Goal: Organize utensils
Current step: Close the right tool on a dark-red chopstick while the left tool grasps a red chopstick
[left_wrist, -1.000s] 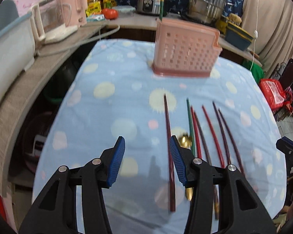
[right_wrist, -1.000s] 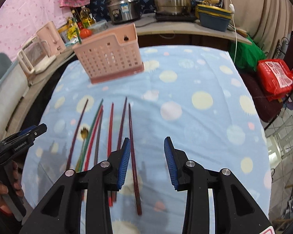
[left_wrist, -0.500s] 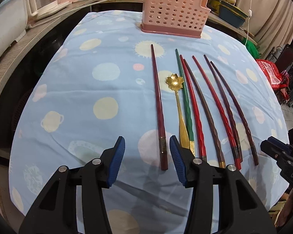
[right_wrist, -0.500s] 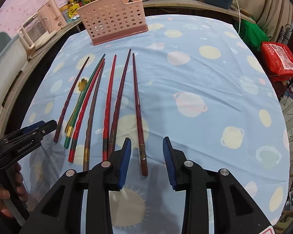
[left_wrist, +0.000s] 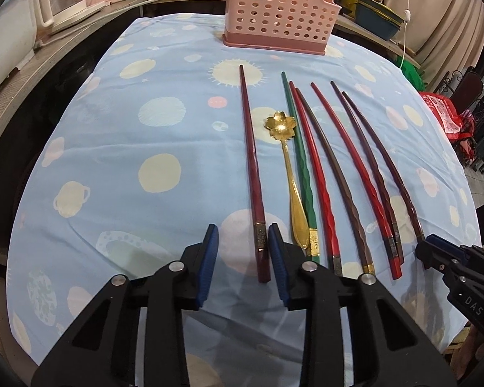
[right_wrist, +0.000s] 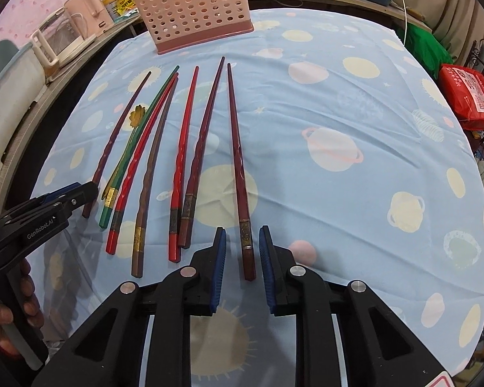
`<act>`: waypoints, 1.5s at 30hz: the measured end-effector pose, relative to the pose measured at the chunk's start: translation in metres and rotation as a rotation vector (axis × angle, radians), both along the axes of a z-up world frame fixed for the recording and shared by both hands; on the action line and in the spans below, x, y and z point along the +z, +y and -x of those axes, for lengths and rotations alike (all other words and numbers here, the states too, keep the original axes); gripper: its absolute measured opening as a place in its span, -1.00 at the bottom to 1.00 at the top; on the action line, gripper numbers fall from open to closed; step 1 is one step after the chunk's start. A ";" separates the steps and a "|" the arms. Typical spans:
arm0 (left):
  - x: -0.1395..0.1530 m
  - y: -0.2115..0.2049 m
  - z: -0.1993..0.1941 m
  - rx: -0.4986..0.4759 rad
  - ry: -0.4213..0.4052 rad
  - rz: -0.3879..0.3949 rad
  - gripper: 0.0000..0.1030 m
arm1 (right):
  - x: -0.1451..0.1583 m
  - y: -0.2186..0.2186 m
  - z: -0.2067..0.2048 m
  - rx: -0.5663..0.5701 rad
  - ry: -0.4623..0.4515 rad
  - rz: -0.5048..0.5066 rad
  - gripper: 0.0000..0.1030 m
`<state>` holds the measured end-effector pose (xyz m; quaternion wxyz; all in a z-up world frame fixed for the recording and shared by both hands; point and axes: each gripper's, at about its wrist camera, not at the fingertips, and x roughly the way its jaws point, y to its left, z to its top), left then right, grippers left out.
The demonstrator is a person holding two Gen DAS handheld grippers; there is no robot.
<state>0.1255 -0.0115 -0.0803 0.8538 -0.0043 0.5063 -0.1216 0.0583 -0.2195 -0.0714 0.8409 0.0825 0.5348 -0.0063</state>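
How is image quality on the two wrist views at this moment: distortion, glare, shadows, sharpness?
Left wrist view: strong fisheye bowing of the table edge and the outer chopsticks, dark corner vignette, bright glint on the gold spoon, soft shadows under the left gripper. Right wrist view: same curvature and vignette, chopsticks sharp, right gripper casts soft shadows on the tablecloth; no motion blur visible.

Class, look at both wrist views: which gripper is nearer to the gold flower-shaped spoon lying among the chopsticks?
Left. The left gripper sits open just beside the handle end of the gold flower-shaped spoon. The right gripper is open at the far end of the row, several chopsticks away.
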 end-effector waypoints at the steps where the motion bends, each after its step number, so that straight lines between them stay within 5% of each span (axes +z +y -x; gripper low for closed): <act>1: 0.000 0.000 0.000 -0.003 0.000 0.001 -0.44 | -0.001 0.000 0.000 0.000 0.002 0.001 -0.64; 7: 0.000 -0.005 0.002 -0.033 0.011 0.028 -0.79 | -0.002 0.000 0.000 -0.002 0.003 0.003 -0.69; 25: 0.007 0.002 0.011 -0.030 0.040 0.084 -0.86 | 0.003 -0.001 0.008 0.003 -0.013 -0.009 -0.86; 45: 0.093 0.017 0.024 -0.023 -0.120 0.157 -0.86 | 0.100 -0.015 0.015 -0.021 -0.252 -0.061 -0.87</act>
